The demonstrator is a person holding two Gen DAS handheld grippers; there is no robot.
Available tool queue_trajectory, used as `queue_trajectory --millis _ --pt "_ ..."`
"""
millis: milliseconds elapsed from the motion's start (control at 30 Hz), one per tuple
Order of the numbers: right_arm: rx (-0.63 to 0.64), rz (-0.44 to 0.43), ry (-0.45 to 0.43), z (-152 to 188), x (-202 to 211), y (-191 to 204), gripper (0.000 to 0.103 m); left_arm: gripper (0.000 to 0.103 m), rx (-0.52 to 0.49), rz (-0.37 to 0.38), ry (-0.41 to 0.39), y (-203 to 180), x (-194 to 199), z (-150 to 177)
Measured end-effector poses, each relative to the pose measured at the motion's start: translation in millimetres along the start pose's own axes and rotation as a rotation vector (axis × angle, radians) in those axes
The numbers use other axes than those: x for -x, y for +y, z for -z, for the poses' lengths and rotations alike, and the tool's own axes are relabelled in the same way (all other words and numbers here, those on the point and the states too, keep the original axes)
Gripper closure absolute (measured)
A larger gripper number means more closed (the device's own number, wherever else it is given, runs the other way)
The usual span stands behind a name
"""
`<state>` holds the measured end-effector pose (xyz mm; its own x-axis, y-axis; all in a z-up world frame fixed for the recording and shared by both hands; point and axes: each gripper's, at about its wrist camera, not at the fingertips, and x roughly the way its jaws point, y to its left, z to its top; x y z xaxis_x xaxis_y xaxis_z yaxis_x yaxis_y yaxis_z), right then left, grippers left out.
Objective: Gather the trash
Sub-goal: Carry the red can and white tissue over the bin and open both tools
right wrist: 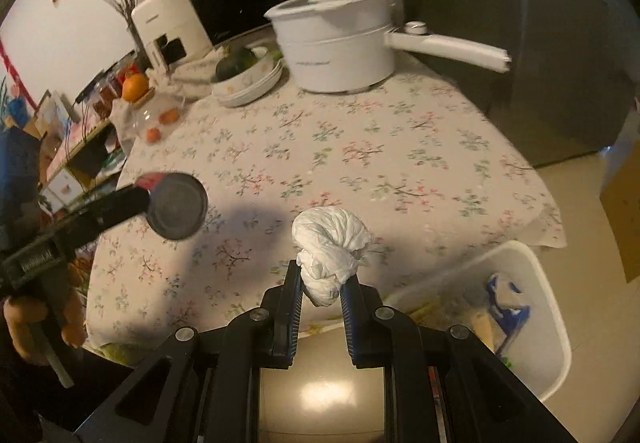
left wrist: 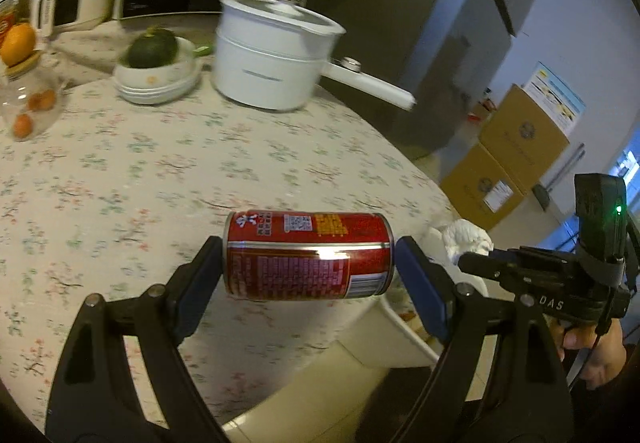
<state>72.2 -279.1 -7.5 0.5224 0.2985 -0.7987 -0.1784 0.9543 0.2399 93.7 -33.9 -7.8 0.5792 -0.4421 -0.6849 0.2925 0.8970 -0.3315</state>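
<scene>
- Red drink can: light, stiff, slippery; left tongs clamp it end to end.
- Crumpled tissue: soft, weightless; right tongs pinch its tail.

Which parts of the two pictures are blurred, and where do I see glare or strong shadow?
Left wrist view: the white pot and the background are smeared, the red can is sharp with a bright glare streak. Right wrist view: the can's end is blurred, the crumpled tissue stays sharp, a dark shadow lies on the tablecloth, and glare shows below the jaws. Both views bend at the edges.
</scene>
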Motion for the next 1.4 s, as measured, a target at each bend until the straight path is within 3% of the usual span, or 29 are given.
queue_trajectory --millis 500,767,1033,1200,1400 --pt "-0.190 0.111 0.085 57.2 14.2 -107.5 0.084 0.017 -0.202 0.152 0.159 -113.7 -69.6 35.9" --pt "-0.277 0.147 0.101 78.6 25.0 -149.1 0.083 0.017 -0.308 0.160 0.243 -155.0 -110.0 60.5" --pt "-0.308 0.162 0.113 85.7 26.6 -167.8 0.083 0.017 -0.349 0.200 0.304 -174.8 -134.9 71.7" --pt "-0.322 0.165 0.115 87.3 27.8 -172.1 0.083 0.016 -0.346 0.180 0.296 -173.1 -137.6 64.5" --pt "-0.318 0.166 0.146 87.1 19.4 -168.4 0.082 0.012 -0.270 0.129 0.285 -150.0 -122.4 50.9"
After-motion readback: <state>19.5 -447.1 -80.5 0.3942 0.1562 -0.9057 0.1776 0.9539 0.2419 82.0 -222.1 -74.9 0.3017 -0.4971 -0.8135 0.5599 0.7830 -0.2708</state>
